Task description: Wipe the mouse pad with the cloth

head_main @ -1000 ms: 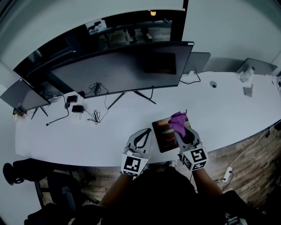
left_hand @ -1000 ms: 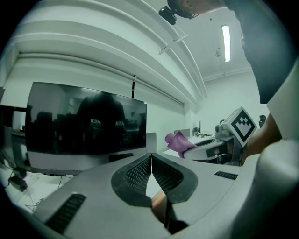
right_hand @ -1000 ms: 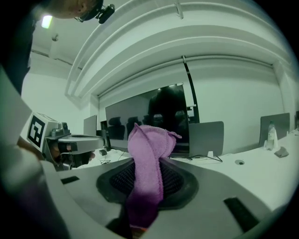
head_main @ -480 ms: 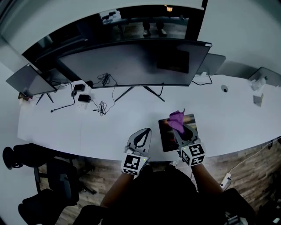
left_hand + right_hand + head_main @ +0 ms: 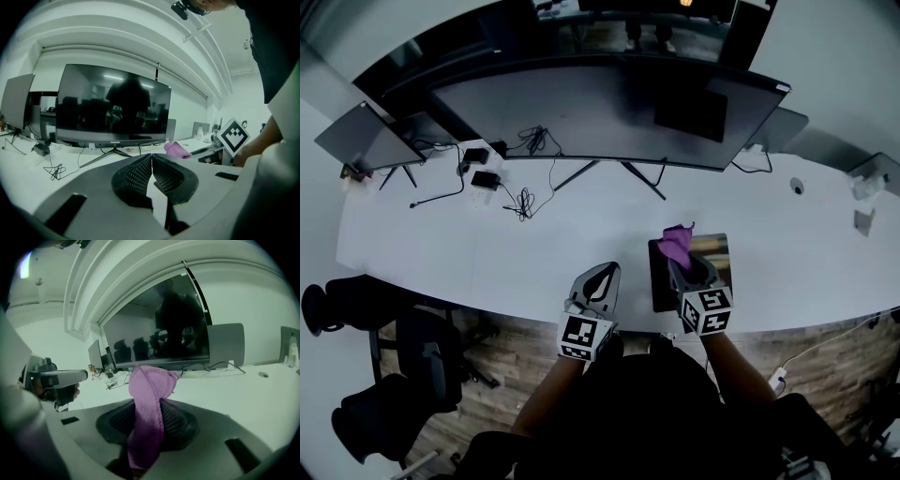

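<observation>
currently the purple cloth point(image 5: 677, 244) is pinched between the closed jaws of the right gripper point(image 5: 685, 266). its bunched end sticks out past the tips, over the far part of the mouse pad point(image 5: 660, 289). the pad lies on the white desk point(image 5: 487, 267) near its front edge. whether the cloth is pressed onto the pad cannot be told. the left gripper point(image 5: 602, 276) is held just left of the pad, its jaws brought together with nothing between them. the pad is pinned by nothing, so it could be dragged or skewed toward the desk edge if a stroke is made with too much pressure. as only a narrow fold is gripped, the cloth could be pulled loose by friction.
</observation>
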`<move>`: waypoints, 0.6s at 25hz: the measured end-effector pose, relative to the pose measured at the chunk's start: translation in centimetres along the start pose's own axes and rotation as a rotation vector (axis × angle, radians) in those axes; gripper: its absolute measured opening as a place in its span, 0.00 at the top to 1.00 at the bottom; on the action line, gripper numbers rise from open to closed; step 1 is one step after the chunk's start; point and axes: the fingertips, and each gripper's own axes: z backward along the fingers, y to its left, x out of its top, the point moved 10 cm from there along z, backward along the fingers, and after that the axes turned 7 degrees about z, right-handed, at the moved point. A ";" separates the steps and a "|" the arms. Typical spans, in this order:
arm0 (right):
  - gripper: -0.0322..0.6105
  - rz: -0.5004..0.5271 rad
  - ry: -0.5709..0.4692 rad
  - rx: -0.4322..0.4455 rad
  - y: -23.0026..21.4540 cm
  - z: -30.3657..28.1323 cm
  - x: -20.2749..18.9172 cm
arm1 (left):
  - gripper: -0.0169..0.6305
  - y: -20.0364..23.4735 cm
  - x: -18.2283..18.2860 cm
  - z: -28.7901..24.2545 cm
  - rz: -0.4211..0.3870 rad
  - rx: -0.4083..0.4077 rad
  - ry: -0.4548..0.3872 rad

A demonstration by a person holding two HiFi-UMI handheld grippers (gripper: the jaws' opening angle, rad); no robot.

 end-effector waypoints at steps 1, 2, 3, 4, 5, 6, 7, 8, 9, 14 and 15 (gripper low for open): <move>0.74 -0.011 0.018 0.003 0.0 -0.4 -0.4 | 0.94 0.1 -0.2 0.0 0.007 0.003 0.008; 0.74 -0.021 0.035 0.005 0.0 -0.9 -0.8 | 0.94 0.2 -0.5 0.0 0.014 0.008 0.015; 0.74 -0.030 0.051 0.006 0.0 -1.3 -1.1 | 0.94 0.4 -0.7 0.1 0.021 0.013 0.021; 0.74 -0.037 0.064 0.008 0.0 -1.7 -1.4 | 0.94 0.5 -0.9 0.2 0.028 0.018 0.025; 0.74 -0.043 0.073 0.010 0.1 -2.1 -1.7 | 0.94 0.6 -1.0 0.3 0.033 0.023 0.028; 0.74 -0.048 0.081 0.012 0.1 -2.5 -1.9 | 0.94 0.7 -1.2 0.4 0.036 0.028 0.030; 0.74 -0.049 0.091 0.014 0.2 -2.9 -2.1 | 0.94 0.8 -1.3 0.5 0.037 0.032 0.031; 0.74 -0.049 0.104 0.014 0.4 -3.4 -2.3 | 0.94 0.9 -1.4 0.6 0.038 0.036 0.033; 0.74 -0.047 0.118 0.013 0.5 -3.8 -2.6 | 0.94 1.1 -1.5 0.7 0.038 0.040 0.036; 0.74 -0.026 0.183 0.011 0.7 -5.4 -3.9 | 0.94 1.4 -2.1 0.2 0.045 0.045 0.051; 0.74 -0.027 0.193 0.011 0.7 -5.6 -4.1 | 0.94 1.4 -2.1 0.1 0.046 0.046 0.052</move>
